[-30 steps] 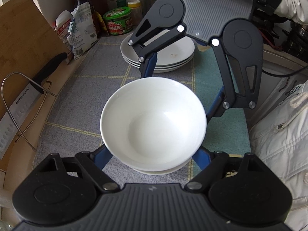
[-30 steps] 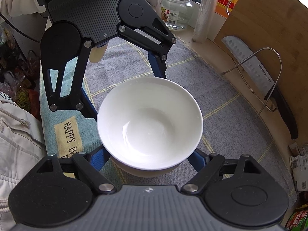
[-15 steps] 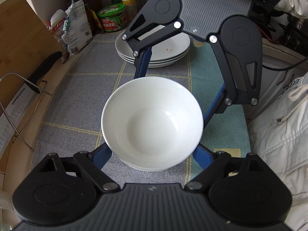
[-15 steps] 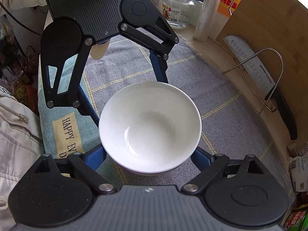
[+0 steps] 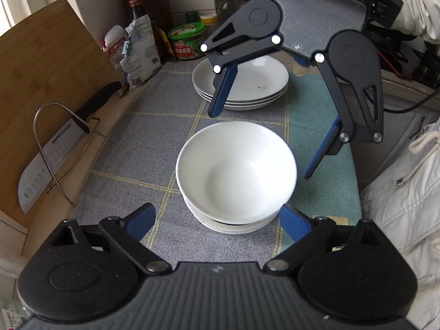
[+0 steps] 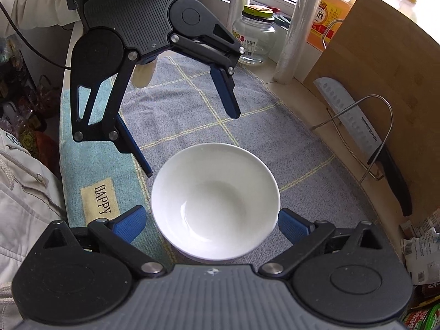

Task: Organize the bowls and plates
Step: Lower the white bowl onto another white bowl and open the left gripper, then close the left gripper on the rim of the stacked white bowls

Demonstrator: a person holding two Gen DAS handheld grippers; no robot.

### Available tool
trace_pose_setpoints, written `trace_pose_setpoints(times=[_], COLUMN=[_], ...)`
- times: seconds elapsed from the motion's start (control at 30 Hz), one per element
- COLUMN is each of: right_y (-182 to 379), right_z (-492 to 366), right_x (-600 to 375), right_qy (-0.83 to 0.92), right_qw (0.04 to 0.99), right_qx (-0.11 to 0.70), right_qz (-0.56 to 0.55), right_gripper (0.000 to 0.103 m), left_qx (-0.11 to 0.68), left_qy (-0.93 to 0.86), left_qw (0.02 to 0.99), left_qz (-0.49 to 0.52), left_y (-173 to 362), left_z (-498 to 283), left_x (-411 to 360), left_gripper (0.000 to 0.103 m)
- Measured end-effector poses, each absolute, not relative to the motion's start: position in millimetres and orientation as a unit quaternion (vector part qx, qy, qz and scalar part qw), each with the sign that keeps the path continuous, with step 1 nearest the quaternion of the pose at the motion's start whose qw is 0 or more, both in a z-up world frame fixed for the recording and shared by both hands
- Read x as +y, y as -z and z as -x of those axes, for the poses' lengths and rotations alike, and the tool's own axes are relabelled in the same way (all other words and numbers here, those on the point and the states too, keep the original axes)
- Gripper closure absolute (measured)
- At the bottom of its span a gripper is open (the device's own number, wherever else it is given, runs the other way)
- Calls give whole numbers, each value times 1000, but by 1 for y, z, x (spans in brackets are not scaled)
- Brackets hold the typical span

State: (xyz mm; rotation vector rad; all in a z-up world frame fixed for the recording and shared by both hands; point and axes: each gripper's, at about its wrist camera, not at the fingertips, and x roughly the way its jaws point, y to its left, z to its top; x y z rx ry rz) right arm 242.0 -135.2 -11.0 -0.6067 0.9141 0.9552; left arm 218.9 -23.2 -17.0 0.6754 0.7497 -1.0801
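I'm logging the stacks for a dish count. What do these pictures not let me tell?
- Bowl stack: the top bowl hides those beneath in both views; the count is unclear.
- Plate stack, left wrist view: the right claw covers part of it; absent from the right wrist view.
- Knife label: print too small beyond the brand.

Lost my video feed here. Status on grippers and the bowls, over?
Left gripper open, right gripper open, both clear of the bowl stack. Top bowl nested, resting on mat. Plate stack beyond. Nothing in the way.
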Motion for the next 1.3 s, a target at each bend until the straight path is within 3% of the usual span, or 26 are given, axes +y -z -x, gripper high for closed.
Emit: trace_pose_setpoints(times=[0.2, 0.47, 1.0, 1.3], right_y=[13, 9, 56, 85], right_z=[-238, -222, -211, -225], right_x=[-136, -159, -180, -165], right_qy=[-416, -396, -351, -320], right_qw=[766, 794, 814, 806], right_qx=[408, 389, 424, 465], right_qz=[271, 248, 187, 181], right_gripper=[0, 0, 0, 0], left_qx=[330, 306, 362, 368], left_qy=[462, 398, 319, 402], left_qw=[775, 851, 858, 806], left_qz=[-276, -155, -174, -231], left_y=[11, 5, 58, 79], left_z=[-212, -187, -168, -197], left_x=[-14, 4, -21, -20], left_gripper=[6, 3, 3, 3])
